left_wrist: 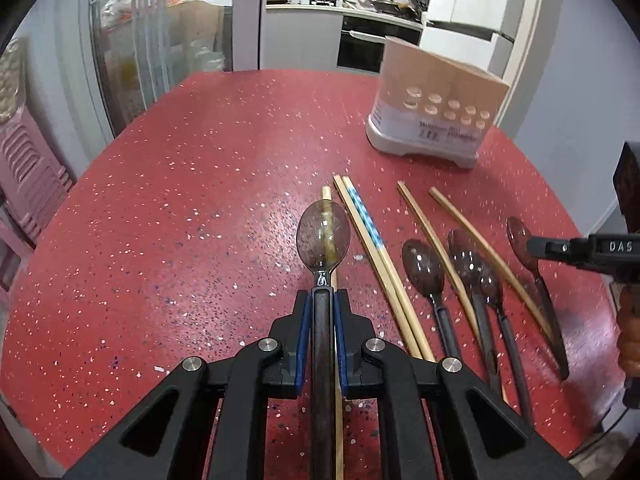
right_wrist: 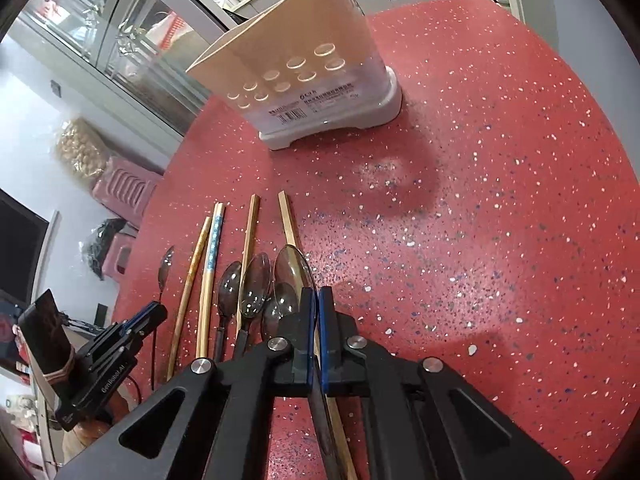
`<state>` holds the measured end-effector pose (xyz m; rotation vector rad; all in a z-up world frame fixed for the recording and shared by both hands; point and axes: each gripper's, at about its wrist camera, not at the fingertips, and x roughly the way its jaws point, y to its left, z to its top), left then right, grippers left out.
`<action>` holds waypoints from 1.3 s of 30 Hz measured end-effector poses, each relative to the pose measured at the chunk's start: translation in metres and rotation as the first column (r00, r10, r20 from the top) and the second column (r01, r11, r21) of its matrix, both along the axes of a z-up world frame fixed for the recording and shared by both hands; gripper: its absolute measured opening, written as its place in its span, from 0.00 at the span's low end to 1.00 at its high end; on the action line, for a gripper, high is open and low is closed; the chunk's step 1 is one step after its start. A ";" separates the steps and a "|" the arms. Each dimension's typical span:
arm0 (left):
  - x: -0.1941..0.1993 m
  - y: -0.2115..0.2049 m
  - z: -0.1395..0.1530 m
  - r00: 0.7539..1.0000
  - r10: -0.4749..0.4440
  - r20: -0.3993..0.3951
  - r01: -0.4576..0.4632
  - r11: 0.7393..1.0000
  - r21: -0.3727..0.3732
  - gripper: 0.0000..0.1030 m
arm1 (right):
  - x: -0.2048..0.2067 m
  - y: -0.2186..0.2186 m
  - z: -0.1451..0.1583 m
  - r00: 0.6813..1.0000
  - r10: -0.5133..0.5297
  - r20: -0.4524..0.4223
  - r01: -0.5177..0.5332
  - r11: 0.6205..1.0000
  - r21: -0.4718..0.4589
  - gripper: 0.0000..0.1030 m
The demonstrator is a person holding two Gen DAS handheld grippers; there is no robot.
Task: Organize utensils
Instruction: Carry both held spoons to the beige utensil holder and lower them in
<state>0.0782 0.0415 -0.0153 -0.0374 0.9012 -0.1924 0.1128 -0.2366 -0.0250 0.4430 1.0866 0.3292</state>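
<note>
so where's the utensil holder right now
The utensil holder stands upright at the far right of the red table in the left wrist view, beyond the chopsticks and spoons.

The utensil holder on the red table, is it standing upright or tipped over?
Upright. The utensil holder stands on its white base on the red table, open top upward, in both wrist views. Whether anything is inside cannot be told.
</note>
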 end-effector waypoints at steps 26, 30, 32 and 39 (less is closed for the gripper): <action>0.037 -0.003 0.103 0.977 0.051 0.208 -0.013 0.984 -0.180 0.36 | 0.017 -0.004 0.104 0.965 0.033 0.259 -0.052 0.996 0.067 0.02; 0.054 -0.011 0.120 0.969 0.046 0.243 0.002 0.981 -0.194 0.36 | 0.028 -0.006 0.124 0.957 0.038 0.288 -0.060 0.996 0.067 0.02; 0.066 -0.017 0.129 0.963 0.042 0.266 0.014 0.979 -0.205 0.36 | 0.036 -0.010 0.135 0.953 0.037 0.299 -0.061 0.996 0.069 0.02; 0.119 -0.039 0.162 0.938 0.027 0.346 0.063 0.968 -0.244 0.36 | 0.073 -0.023 0.178 0.929 0.020 0.370 -0.040 0.998 0.046 0.02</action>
